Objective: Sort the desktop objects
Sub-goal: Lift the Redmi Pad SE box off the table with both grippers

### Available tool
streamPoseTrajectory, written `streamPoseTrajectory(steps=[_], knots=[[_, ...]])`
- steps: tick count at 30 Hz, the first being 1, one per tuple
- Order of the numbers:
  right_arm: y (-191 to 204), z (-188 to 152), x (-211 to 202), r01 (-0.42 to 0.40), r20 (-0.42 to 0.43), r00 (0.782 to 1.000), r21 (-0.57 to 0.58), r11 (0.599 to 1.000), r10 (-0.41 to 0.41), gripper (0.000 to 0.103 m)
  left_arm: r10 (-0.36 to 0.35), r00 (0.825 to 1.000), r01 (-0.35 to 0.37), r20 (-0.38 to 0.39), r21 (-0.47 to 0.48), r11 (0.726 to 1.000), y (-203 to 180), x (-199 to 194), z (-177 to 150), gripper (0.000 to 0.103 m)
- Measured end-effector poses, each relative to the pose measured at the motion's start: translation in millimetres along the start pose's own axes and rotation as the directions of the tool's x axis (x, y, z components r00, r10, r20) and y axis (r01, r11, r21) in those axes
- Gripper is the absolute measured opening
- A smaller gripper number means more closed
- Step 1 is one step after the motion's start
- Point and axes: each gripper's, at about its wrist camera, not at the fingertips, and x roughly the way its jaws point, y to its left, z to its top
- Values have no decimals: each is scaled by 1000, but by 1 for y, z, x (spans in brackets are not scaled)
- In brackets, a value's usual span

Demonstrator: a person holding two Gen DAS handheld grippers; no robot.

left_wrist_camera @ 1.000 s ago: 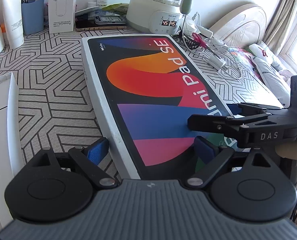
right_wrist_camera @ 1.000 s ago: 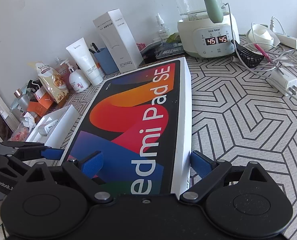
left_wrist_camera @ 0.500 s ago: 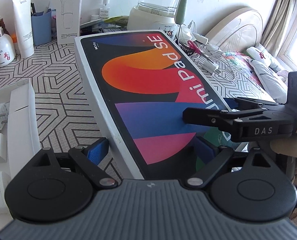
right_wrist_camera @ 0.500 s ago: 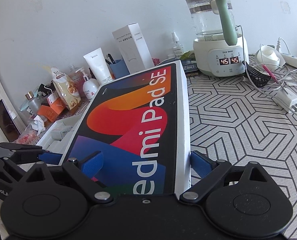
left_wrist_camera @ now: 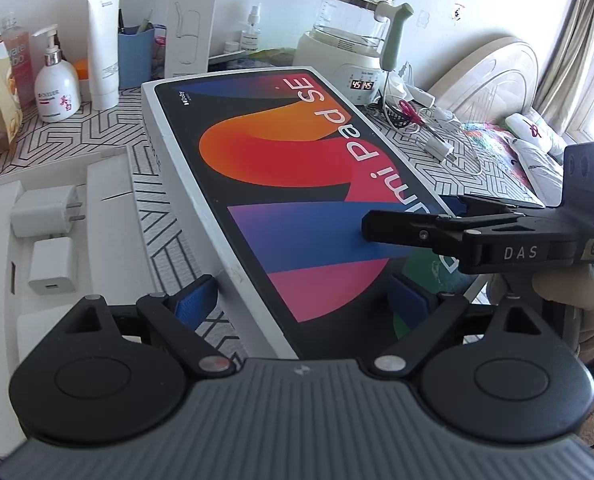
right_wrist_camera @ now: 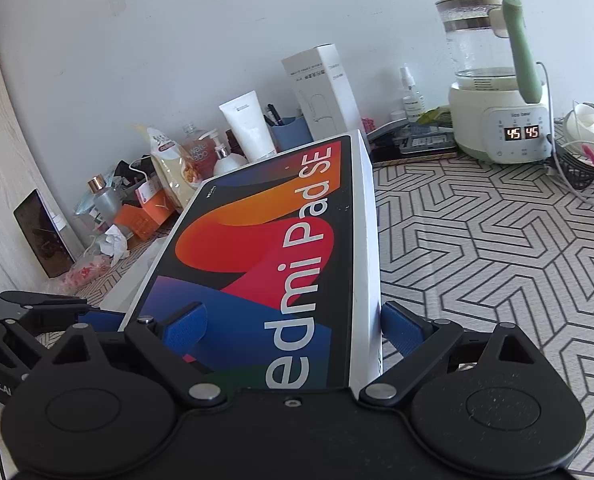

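Observation:
A flat white tablet box lid [left_wrist_camera: 289,168] printed "Redmi Pad SE" with orange, red and blue shapes is held raised and tilted above the desk. My left gripper [left_wrist_camera: 303,296] is shut on its near left corner, one blue pad under the side, one on top. My right gripper [right_wrist_camera: 295,324] is shut on its near right corner and shows in the left wrist view [left_wrist_camera: 457,232]. The lid also fills the right wrist view [right_wrist_camera: 265,240]. The white box base tray [left_wrist_camera: 105,196] lies to the left, holding two white chargers [left_wrist_camera: 45,216].
A glass kettle on a white heater base [right_wrist_camera: 497,120] reading 45 stands at the back right beside tangled cables [left_wrist_camera: 429,120]. Bottles, a white tube [left_wrist_camera: 103,48], a blue cup and a tall white carton [left_wrist_camera: 191,20] line the back wall. A bed lies beyond the desk's right edge.
Both grippers have lifted the lid off the desk and tilted its far end upward. The white base tray with chargers has come into view at the left.

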Motion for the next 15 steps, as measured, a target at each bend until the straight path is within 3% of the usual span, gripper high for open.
streamPoseTrajectory(steps=[15], knots=[[62,2,41,-119,-50,992,-52,991,117,97,67,995,-59,68,-115,992,59,-53,-25,92]])
